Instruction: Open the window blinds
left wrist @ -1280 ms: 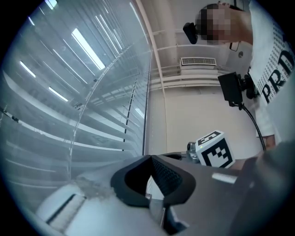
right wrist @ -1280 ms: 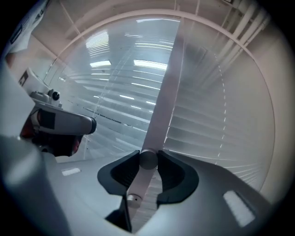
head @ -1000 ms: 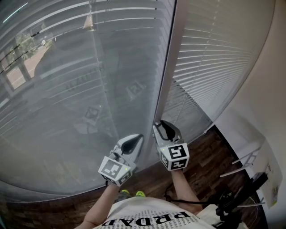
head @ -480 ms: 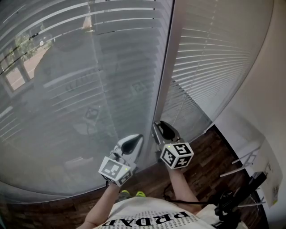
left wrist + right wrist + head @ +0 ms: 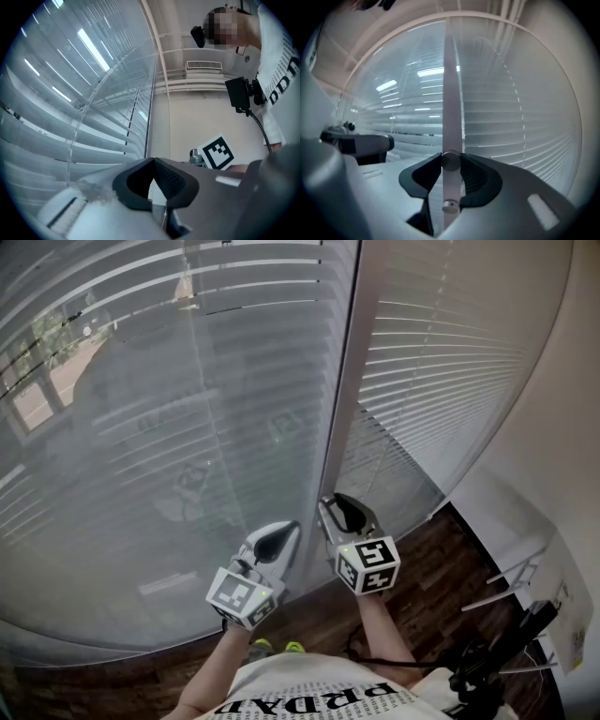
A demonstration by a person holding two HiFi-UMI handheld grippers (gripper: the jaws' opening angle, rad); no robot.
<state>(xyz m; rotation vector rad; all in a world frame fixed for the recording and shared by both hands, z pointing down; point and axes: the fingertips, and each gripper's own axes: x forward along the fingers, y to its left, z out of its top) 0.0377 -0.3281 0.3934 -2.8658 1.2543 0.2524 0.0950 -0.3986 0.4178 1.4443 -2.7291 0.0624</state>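
Right gripper view: right claw (image 5: 451, 165) clamps wand (image 5: 451, 160); slatted blinds (image 5: 513, 117) behind.

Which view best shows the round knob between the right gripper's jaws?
The right gripper view: the round knob sits pinched between the right gripper's jaws. In the head view that gripper hides it; the left gripper view misses it.

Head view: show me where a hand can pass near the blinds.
Open: the wood floor under the left blind, left of the left claw. Crowded: at the window frame, where the right claw grips the wand; black stand bottom right.
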